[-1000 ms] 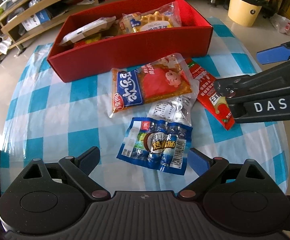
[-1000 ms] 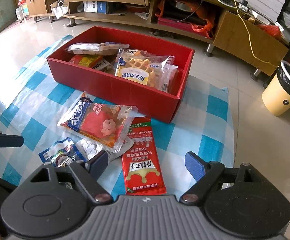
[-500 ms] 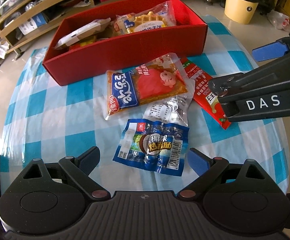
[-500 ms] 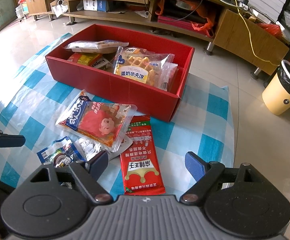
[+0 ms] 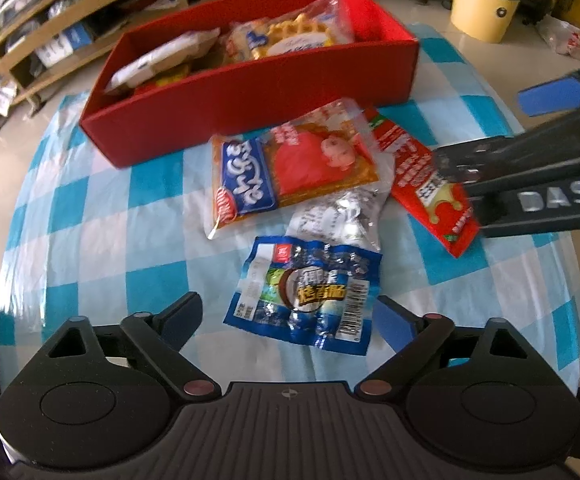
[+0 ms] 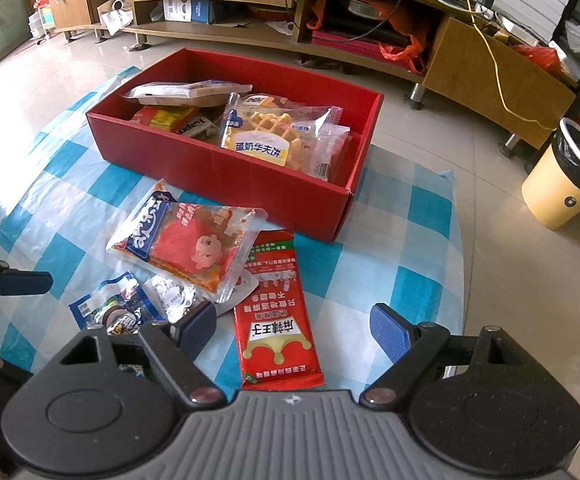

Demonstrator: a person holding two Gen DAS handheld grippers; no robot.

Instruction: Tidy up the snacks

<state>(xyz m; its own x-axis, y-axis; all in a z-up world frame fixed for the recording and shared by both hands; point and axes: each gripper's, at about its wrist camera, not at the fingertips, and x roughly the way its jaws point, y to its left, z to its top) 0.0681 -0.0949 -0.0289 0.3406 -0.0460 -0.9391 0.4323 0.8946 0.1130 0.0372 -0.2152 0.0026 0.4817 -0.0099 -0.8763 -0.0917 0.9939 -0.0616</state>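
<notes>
Bright daylight, floor glare at left, motion-blurred left view, strong fisheye bending at edges.

A red box (image 6: 225,168) is set on a blue-and-white checked cloth (image 6: 418,248); nearer, a red packet (image 6: 277,320) and a blue packet (image 5: 306,296) are seen.

A blue-and-white checked cloth (image 6: 410,240) covers the tiled floor (image 6: 470,140). A red cardboard box (image 6: 249,176) sits on the cloth. Just in front of the box lie a red-and-orange snack bag (image 6: 185,244), a long red sachet (image 6: 277,320) beside it, a crumpled silver packet (image 5: 338,216) and a blue coconut-snack packet (image 5: 306,296), farthest from the box.
</notes>
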